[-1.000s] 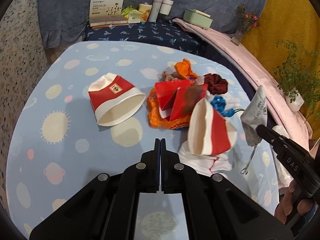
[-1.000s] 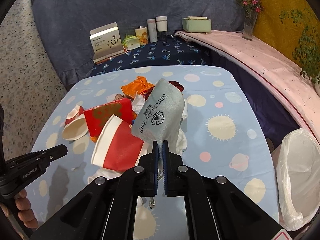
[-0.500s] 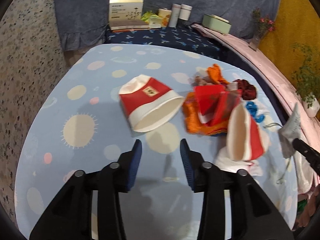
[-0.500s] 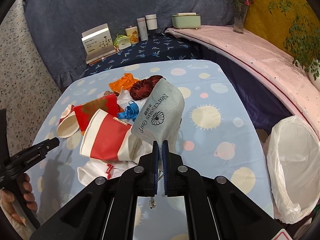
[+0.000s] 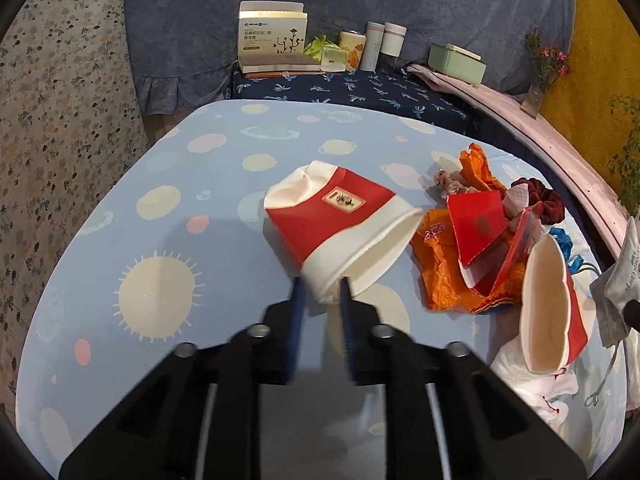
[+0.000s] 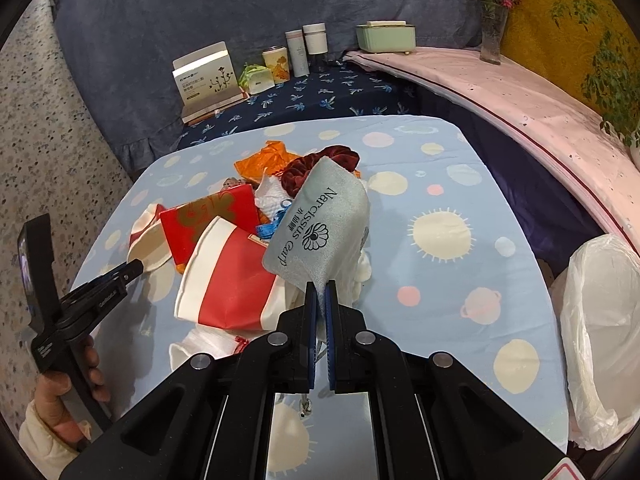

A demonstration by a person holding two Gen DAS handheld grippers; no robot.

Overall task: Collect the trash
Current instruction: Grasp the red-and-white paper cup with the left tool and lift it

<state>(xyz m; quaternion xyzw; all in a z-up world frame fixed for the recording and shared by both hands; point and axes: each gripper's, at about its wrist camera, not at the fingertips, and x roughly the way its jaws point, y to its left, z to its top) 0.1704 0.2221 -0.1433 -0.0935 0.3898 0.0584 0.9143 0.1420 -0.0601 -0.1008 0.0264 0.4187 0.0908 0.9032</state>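
My left gripper [image 5: 322, 292] is open, and its fingers straddle the lower rim of a crushed red and white paper cup [image 5: 340, 224] that lies on its side on the blue table [image 5: 160, 272]. My right gripper [image 6: 320, 300] is shut on a grey drawstring pouch [image 6: 320, 228] and holds it above the table. A trash pile lies mid-table: a second red and white cup [image 6: 228, 280], a red envelope [image 5: 476, 224], an orange wrapper [image 5: 444, 276], white tissues [image 6: 200, 348]. The left gripper also shows in the right wrist view [image 6: 132, 270].
A white plastic bag [image 6: 600, 336] hangs open off the table's right edge. A dark blue shelf behind the table holds a white box [image 5: 274, 40], tins and a green box [image 5: 456, 62]. A pink ledge [image 6: 520, 92] with plants runs along the right.
My left gripper opened, moved forward to the crushed cup, and now has its rim between the fingers. My right gripper has carried the pouch a little to the right.
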